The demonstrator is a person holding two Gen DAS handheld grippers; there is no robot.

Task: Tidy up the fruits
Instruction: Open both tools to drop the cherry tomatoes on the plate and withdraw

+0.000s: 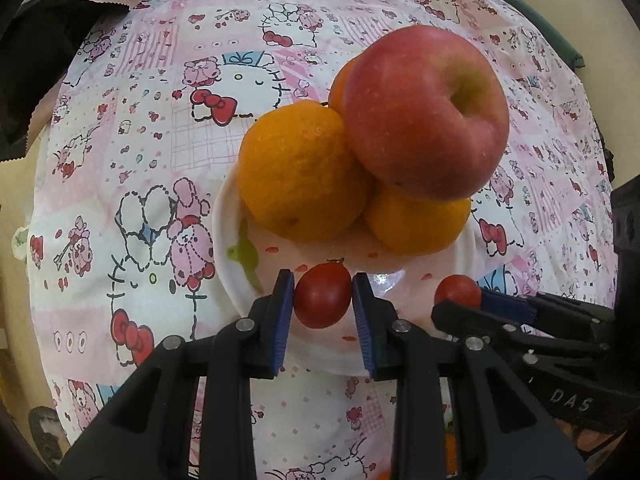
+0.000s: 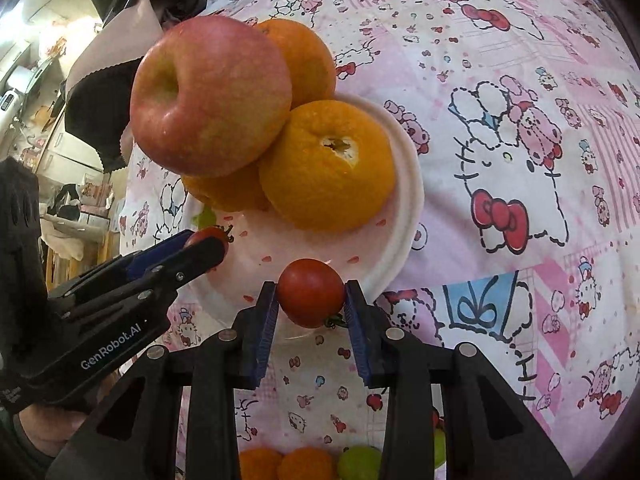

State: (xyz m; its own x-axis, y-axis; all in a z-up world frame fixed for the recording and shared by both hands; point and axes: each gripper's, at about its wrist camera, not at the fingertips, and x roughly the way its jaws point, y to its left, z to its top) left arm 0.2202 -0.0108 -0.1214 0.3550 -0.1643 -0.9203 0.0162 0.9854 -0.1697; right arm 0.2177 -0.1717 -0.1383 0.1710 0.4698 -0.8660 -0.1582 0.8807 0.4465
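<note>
**Two tomatoes gripped over the plate**

Your left gripper (image 1: 323,300) is clamped narrow on a small red tomato (image 1: 322,295) just above the near edge of the white plate (image 1: 228,236); its side reads "GenRobot.AI". Ahead of its fingers sit the oranges (image 1: 298,168) with the apple (image 1: 426,110) stacked on top. Your right gripper (image 2: 311,300), marked "DAS", pinches a second tomato (image 2: 311,292) just beside the first, over the plate's near rim.

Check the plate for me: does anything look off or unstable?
Yes. The apple is perched atop the three oranges on the white plate, leaning past them, so it could roll off.
</note>
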